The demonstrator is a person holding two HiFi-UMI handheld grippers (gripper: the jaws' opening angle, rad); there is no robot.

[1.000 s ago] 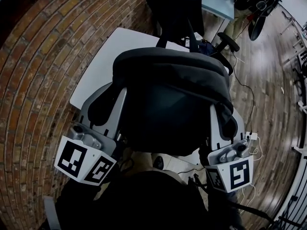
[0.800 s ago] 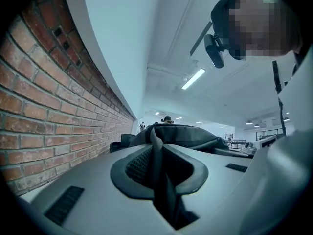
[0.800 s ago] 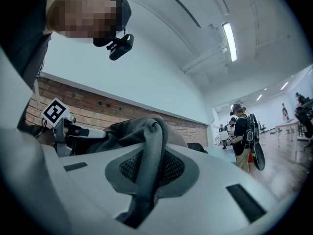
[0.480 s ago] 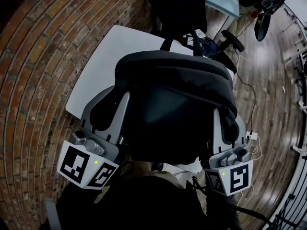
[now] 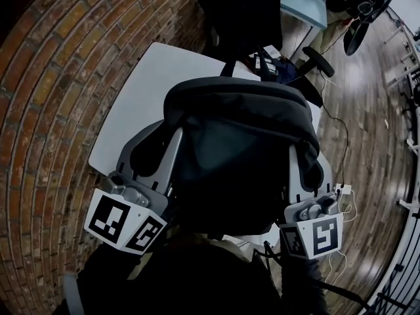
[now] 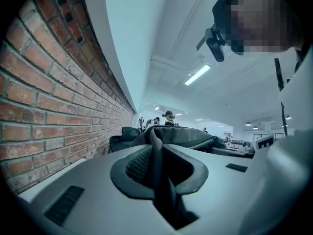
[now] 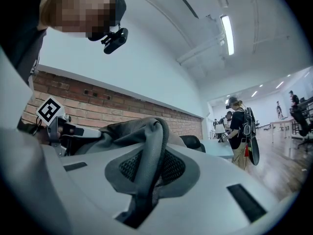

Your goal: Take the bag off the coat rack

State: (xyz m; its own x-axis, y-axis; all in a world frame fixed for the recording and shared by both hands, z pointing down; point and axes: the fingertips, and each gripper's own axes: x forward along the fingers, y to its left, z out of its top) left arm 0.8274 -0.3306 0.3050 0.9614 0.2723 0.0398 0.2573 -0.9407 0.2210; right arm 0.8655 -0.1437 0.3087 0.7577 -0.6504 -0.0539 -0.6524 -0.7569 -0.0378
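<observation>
Left gripper (image 5: 157,144) and right gripper (image 5: 306,166) level, tight on bag (image 5: 236,136) straps (image 6: 155,155)

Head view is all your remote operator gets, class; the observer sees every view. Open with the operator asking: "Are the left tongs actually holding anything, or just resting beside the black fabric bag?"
Observer: Holding. In the left gripper view, the left tongs are shut on a dark strap of the black fabric bag, and the strap runs up out of the slot between the jaws.
Operator: And the right side?
Observer: The same. In the right gripper view, the right tongs pinch a grey mesh strap, which arches over the top of the jaws.
</observation>
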